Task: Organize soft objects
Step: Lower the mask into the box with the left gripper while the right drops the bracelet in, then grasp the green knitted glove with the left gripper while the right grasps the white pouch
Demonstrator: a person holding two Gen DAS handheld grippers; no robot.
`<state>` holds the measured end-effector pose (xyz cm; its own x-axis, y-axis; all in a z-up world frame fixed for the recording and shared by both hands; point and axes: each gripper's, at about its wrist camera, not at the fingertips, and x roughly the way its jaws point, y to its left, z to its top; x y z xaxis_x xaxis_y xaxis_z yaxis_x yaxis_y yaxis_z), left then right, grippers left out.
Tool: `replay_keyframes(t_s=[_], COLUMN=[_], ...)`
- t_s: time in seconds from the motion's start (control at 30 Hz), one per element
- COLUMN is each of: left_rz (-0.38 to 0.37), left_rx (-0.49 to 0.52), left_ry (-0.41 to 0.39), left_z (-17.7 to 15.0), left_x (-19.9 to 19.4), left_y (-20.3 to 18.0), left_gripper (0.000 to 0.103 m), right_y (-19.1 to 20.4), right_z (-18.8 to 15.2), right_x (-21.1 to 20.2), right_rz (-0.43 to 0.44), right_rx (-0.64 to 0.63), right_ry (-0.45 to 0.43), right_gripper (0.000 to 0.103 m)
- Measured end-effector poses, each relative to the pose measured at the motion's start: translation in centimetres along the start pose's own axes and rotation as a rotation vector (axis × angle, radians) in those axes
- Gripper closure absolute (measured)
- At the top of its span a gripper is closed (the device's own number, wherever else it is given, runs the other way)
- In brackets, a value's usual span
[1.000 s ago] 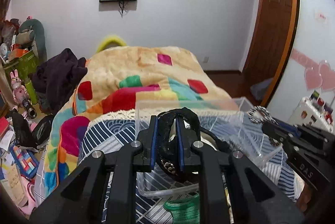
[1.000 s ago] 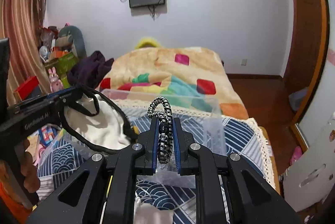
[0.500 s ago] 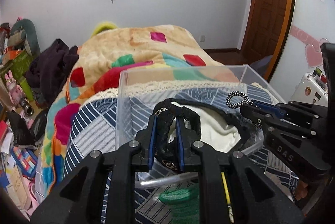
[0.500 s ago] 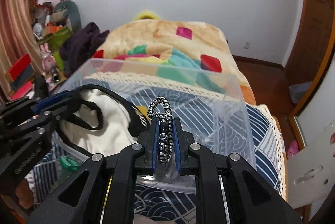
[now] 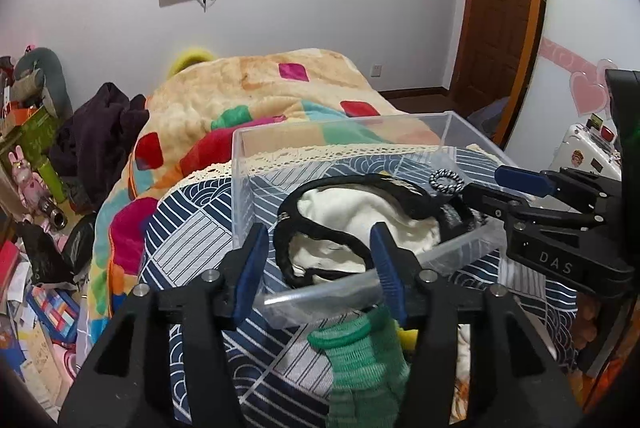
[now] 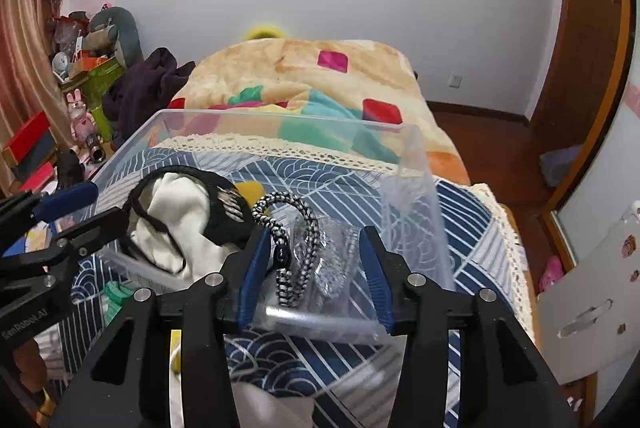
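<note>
Two grippers were recorded over a clear plastic bin (image 5: 240,188) set on a blue patterned bedspread (image 5: 192,240). The left gripper (image 5: 318,268) was found with jaws spread wide and nothing held; a white cloth item with black trim (image 5: 352,216) was seen lying inside the bin, just beyond its fingertips. The right gripper (image 6: 310,268) was likewise found wide open; a black-and-white braided loop (image 6: 304,244) was noted between its fingers at the bin's near rim, and whether it was already resting on the bin floor or slumped against the wall could not be told. A green knitted item (image 5: 360,360) was listed outside the bin, below the left gripper.

Risk noted: the loop could be caught on a finger and dragged back over the rim if the right gripper were withdrawn carelessly; the light bin could also be nudged across the bedspread by either tool.
</note>
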<state>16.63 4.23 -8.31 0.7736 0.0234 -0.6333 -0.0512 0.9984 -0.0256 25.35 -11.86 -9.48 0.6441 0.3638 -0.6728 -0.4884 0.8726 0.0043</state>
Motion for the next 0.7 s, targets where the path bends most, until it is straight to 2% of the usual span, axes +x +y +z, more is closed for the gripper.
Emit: replay_keyframes(t_s=[0.07, 0.17, 0.3, 0.43, 0.5, 0.7], left_rz=[0.001, -0.006, -0.023, -0.021, -0.019, -0.015], left_rx=[0.004, 0.005, -0.015, -0.029, -0.027, -0.009], left_ry=[-0.018, -0.046, -0.078, -0.102, -0.100, -0.025], left_z=[0.0, 0.0, -0.1, -0.7, -1.1, -3.5], left_x=[-1.0, -2.4, -4.4, -5.9, -6.0, -5.0], left_y=[-0.1, -0.1, 0.4, 0.7, 0.7, 0.7], left_gripper=[0.041, 0.033, 0.021, 0.009, 0.006, 0.005], right_y=[0.0, 0.1, 0.5, 1.0, 1.2, 2.5], right_z=[-0.1, -0.1, -0.3, -0.8, -1.2, -3.0], right_x=[-0.7, -1.9, -3.9, -5.9, -6.4, -6.2], right_rz=[-0.004, -0.013, -0.022, 0.004, 0.024, 0.062], right_rx=[-0.009, -0.023, -0.042, -0.042, -0.047, -0.079], right_ry=[-0.015, -0.048, -0.109, -0.171, -0.181, -0.155], right_gripper=[0.059, 0.051, 0.037, 0.021, 0.020, 0.019])
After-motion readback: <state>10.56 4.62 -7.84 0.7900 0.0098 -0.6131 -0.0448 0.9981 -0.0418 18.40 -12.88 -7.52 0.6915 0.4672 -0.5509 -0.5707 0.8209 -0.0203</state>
